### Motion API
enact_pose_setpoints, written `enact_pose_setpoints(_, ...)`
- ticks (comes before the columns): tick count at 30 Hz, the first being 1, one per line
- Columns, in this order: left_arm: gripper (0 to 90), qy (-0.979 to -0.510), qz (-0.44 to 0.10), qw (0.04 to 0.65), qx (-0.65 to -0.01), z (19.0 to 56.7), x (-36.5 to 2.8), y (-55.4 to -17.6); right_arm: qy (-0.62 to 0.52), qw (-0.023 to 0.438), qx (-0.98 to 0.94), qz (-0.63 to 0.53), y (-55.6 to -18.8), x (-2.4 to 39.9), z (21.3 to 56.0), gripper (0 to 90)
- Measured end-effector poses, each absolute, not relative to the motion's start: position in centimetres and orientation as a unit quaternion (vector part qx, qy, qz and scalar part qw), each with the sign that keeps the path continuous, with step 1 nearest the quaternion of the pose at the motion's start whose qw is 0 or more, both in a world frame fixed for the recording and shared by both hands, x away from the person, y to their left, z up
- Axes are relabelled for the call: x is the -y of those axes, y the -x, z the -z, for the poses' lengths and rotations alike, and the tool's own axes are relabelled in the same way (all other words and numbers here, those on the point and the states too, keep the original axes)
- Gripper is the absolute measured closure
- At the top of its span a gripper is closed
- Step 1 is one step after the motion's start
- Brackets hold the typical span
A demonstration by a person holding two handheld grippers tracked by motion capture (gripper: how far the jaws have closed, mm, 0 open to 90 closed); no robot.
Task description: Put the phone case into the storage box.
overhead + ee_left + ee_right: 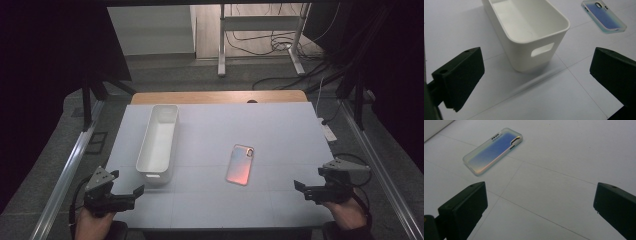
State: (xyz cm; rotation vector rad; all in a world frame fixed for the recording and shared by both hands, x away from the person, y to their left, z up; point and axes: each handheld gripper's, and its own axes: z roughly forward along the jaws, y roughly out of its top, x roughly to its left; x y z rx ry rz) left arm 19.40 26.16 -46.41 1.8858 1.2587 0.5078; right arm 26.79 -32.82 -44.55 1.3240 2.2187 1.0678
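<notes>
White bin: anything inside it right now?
The white bin looks empty: bare floor and inner walls in the left gripper view. The strip just behind its near wall is hidden.

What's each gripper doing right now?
Left gripper: open, holding nothing, near the white bin.
Right gripper: open, holding nothing, facing the phone case.

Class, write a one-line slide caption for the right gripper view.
Right gripper with jaws wide open, aimed at an iridescent phone case lying flat on the white table.
</notes>
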Motion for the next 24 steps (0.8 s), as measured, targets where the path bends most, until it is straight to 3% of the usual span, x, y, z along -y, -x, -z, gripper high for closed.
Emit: enact_pose_setpoints(24, 2.7, -0.747, -0.183, 0.401, -0.497, 46.5, -26.35, -19.63, -0.465, 0.169, -0.79, -0.361, -26.98, 32.5, 44.64, 0.0)
